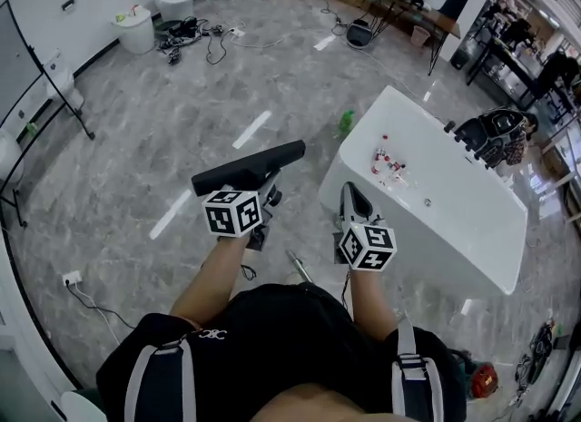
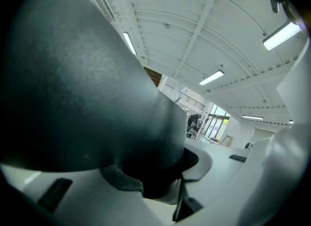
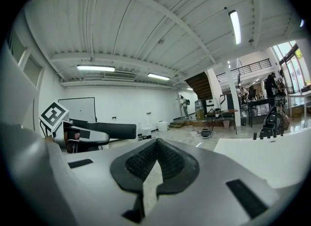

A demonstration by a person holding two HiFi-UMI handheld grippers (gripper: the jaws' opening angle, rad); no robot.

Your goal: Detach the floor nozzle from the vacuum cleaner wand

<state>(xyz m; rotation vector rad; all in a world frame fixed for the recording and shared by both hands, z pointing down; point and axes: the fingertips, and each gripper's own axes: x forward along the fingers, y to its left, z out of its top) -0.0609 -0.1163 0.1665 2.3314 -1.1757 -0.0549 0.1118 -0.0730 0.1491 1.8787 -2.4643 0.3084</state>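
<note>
**A:** Entry: where is the floor nozzle [image 1: 250,168]?

**B:** Centre of the head view, held well clear of the floor [image 1: 163,130]. It lies roughly level across the left gripper [image 1: 261,190]. In the left gripper view its dark body fills the left half. The jaws stand wide and clamp on it.

**A:** Right gripper [image 1: 352,204]?

**B:** Just right of centre. Jaws together, pads meeting, nothing between them.

**A:** Wand?

**B:** A thin pale rod [image 1: 300,266] shows low in the frame between the forearms. It is probably the wand, but I cannot confirm that. No tube appears joined to the nozzle in any view. Judgement: the separation looks done, and what is left is to put the nozzle down.

**A:** How to do that well?

**B:**
- Judgement: the nozzle is long and overhangs toward upper right, so it may twist in the jaws. Hold it level and move slowly.
- Stay off the rim of the white bathtub [image 1: 472,230] at right.
- If the far end dips, prop it from below with the closed right gripper.
- Lay the nozzle flat on bare floor, and open the left jaws only once it rests there.
</note>
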